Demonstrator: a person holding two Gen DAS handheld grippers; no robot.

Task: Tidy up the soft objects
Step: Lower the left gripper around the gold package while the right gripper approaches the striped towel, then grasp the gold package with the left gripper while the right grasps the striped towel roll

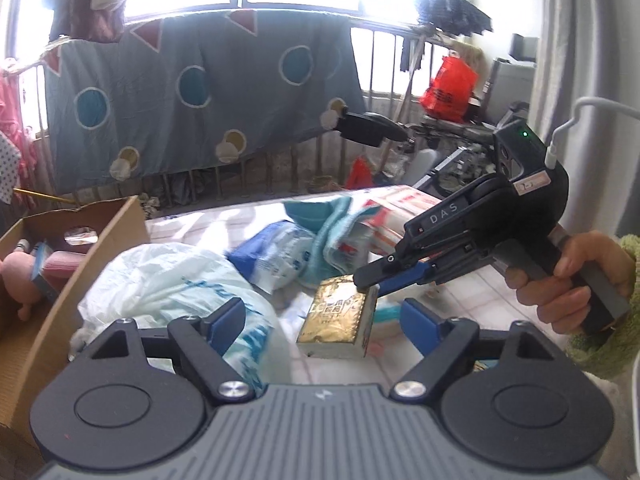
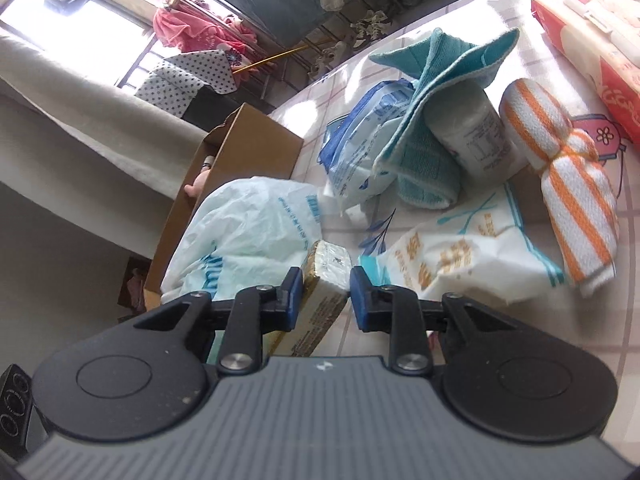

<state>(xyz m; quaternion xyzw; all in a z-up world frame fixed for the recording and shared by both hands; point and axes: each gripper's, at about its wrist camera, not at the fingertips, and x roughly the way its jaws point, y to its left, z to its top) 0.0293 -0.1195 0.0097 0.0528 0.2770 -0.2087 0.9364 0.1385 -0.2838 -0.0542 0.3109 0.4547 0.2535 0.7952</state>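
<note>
- Cardboard box (image 1: 100, 248) left of left gripper (image 1: 324, 320), whose jaws gape wide, empty.
- Right view alone shows striped towel roll (image 2: 560, 184).
- Gold pack (image 2: 326, 280) sits between right gripper (image 2: 326, 296) jaws, narrowed around it; whether they pinch it, unclear.

Gold tissue pack (image 1: 335, 322) (upright) beside white bag (image 1: 176, 280).

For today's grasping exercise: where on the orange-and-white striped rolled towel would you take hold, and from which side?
Grip the striped towel at its cinched waist, where the tie pinches the roll narrow, so the fingers close around it easily. Come from above, with the jaws across its length: the bottle crowds one side and the white packet another.
</note>
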